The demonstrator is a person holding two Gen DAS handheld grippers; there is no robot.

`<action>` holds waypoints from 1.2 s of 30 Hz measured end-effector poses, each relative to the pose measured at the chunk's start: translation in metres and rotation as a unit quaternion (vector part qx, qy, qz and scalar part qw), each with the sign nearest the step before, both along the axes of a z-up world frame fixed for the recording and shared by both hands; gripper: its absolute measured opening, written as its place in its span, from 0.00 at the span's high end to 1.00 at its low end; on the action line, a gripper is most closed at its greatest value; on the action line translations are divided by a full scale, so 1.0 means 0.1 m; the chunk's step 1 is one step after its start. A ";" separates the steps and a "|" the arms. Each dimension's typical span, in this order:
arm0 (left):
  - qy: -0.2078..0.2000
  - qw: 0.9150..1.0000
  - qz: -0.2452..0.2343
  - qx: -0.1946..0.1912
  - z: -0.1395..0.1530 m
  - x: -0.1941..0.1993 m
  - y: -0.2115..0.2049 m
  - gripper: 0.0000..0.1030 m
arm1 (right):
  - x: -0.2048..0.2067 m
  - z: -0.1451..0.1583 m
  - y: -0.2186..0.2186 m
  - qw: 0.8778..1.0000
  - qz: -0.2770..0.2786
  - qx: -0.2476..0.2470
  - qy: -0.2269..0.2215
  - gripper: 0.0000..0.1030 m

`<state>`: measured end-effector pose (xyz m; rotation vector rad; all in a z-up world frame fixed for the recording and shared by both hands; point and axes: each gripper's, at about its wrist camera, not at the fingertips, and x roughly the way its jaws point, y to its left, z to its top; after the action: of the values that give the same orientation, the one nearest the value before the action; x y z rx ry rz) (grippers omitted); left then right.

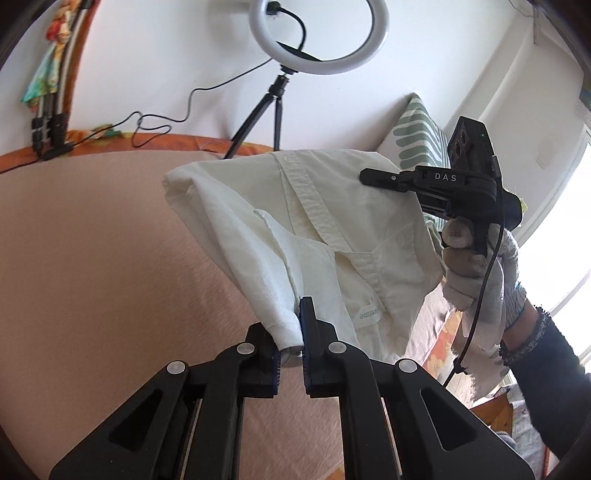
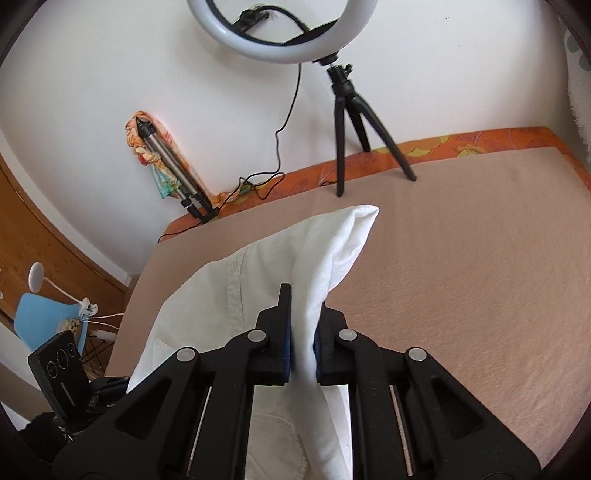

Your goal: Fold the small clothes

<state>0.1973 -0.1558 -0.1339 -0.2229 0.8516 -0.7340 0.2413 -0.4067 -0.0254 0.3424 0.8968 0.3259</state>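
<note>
So, left wrist view: I'm holding the shirt (image 1: 332, 221) up off the bed (image 1: 92, 258) w/ both tools so it hangs free & I can line up the fold. Left gripper (image 1: 290, 350) is pinching a hemmed edge, prob. a sleeve cuff, jaws pressed on cloth. Right gripper (image 1: 384, 177) is reaching in at the shirt's far side, gloved hand (image 1: 476, 273) on its handle; its grip isn't clear from here.

Right wrist view: right gripper (image 2: 303, 354) is clamping a bunched fold of shirt (image 2: 258, 280), the rest draping down toward me. Ring light (image 2: 280, 33) is standing at the bed's (image 2: 461, 258) back edge, well apart.
</note>
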 end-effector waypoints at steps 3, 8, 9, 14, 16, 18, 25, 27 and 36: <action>-0.011 1.000 -0.015 -0.009 0.02 0.21 -0.41 0.93 | 0.13 0.09 -0.41 1.000 -0.022 -0.019 -0.008 0.91; -0.013 0.999 -0.031 -0.020 -0.02 0.50 -1.02 0.93 | 0.40 0.13 -1.00 0.998 -0.053 -0.044 -0.014 0.91; -0.016 0.999 -0.035 -0.019 -0.02 0.54 -1.15 0.93 | 0.45 0.13 -1.11 0.997 -0.057 -0.051 -0.016 0.91; -0.032 0.997 -0.063 -0.011 -0.12 0.70 -1.78 0.93 | 0.68 0.05 -1.60 0.993 -0.088 -0.077 -0.014 0.91; -0.037 0.997 -0.072 -0.004 -0.18 0.76 -1.98 0.93 | 0.75 0.00 -1.78 0.992 -0.098 -0.082 -0.012 0.91; -0.029 0.996 -0.079 -0.003 -0.27 0.84 -2.13 0.93 | 0.81 -0.08 -1.95 0.990 -0.109 -0.090 -0.006 0.91; -0.012 0.996 -0.088 0.033 -0.50 0.88 -2.45 0.92 | 1.01 -0.48 -2.35 0.982 -0.144 -0.118 0.029 0.91; -0.013 0.995 -0.085 0.055 -0.51 0.83 -2.47 0.85 | 1.05 -0.57 -2.36 0.976 -0.156 -0.149 0.042 0.88; -0.026 0.989 -0.097 0.110 -0.36 0.44 -2.30 0.61 | 0.83 -0.34 -2.37 0.955 -0.223 -0.193 0.030 0.48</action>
<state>0.2414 -0.3855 -0.1702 0.0776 0.9048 -0.8164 0.3246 -0.6438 -0.0598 0.1843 0.8929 -0.2779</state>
